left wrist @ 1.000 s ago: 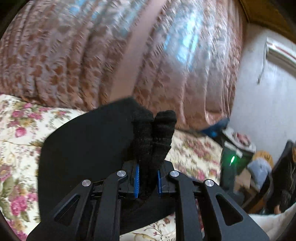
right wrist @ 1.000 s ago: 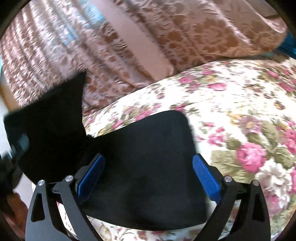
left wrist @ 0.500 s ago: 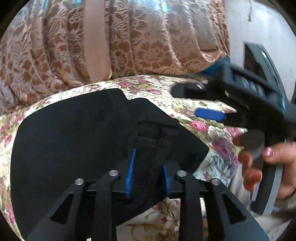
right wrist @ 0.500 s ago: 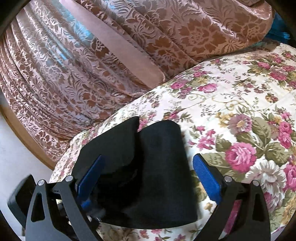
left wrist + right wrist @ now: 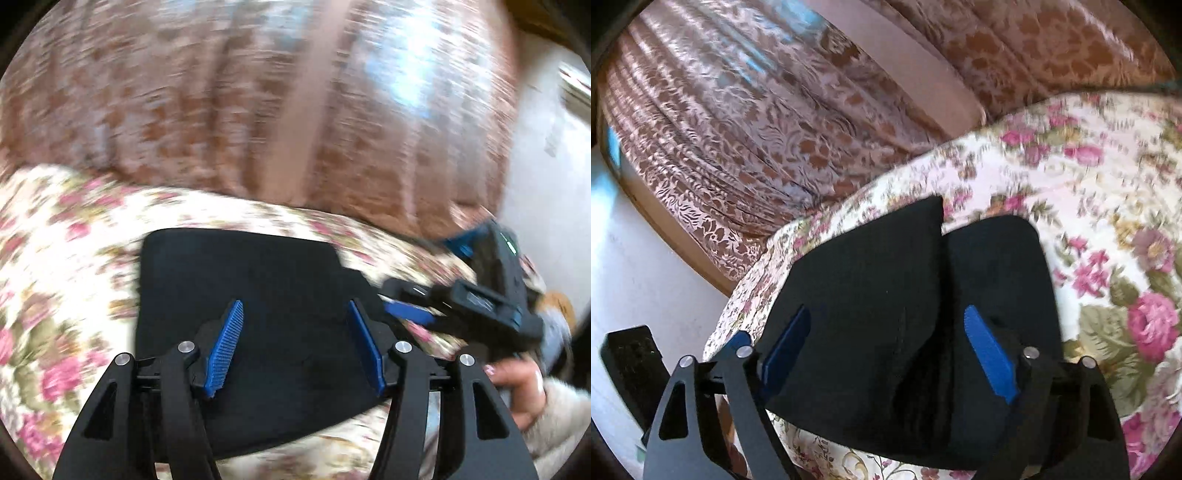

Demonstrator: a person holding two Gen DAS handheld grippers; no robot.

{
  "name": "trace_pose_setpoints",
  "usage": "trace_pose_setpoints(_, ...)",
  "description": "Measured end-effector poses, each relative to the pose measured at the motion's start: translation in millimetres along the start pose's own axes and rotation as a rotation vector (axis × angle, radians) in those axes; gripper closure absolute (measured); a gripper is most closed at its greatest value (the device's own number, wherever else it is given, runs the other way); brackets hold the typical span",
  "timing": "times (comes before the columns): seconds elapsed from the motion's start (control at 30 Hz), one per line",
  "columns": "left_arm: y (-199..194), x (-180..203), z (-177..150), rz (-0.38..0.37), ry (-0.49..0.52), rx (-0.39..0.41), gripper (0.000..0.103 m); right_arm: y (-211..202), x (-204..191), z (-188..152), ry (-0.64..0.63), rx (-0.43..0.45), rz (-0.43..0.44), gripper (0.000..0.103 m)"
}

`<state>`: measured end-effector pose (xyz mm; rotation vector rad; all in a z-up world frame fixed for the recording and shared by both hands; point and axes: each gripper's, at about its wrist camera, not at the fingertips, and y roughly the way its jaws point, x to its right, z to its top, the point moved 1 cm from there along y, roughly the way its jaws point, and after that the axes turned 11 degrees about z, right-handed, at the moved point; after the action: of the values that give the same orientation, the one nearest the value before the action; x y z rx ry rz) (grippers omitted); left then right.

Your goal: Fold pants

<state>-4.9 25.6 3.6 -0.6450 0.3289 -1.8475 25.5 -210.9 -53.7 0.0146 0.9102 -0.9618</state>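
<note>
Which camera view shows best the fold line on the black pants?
The right wrist view: it is sharp, and the black pants show a clear edge where one layer lies over the other. The left wrist view is blurred and shows the pants only as a flat dark rectangle.

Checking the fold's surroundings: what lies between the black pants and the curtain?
Only bare floral bedspread separates the pants from the curtain, in both wrist views.

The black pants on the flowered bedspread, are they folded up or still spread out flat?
Folded. The black pants lie as a compact rectangular bundle on the flowered bedspread; the right wrist view shows one layer's edge overlapping another. How many folds, cannot tell.
</note>
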Motion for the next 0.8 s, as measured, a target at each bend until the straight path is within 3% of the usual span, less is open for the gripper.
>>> trace_pose_setpoints(0.2,4,-70,-3,0.135,-0.228,-0.058,0.045,17,14,-1,0.029,-0.072,-0.058,0.037)
trace_pose_setpoints(0.3,10,-86,-13,0.187,-0.243,-0.092,0.045,22,12,-2,0.033,-0.073,-0.049,0.037)
trace_pose_setpoints(0.4,15,-92,-18,0.191,-0.266,-0.1,0.039,30,12,-4,0.052,-0.091,-0.012,0.037)
trace_pose_setpoints(0.6,23,-89,-22,0.199,-0.233,-0.111,0.038,31,15,-2,0.091,-0.09,0.038,0.039)
trace_pose_setpoints(0.63,24,-89,-23,0.196,-0.239,-0.112,0.038,31,16,-2,0.096,-0.092,0.039,0.042)
trace_pose_setpoints(0.73,29,-90,-27,0.186,-0.254,-0.13,0.038,33,21,-1,0.101,-0.111,0.018,0.074)
trace_pose_setpoints(0.8,31,-89,-28,0.182,-0.268,-0.142,0.038,31,21,-2,0.118,-0.103,0.065,0.083)
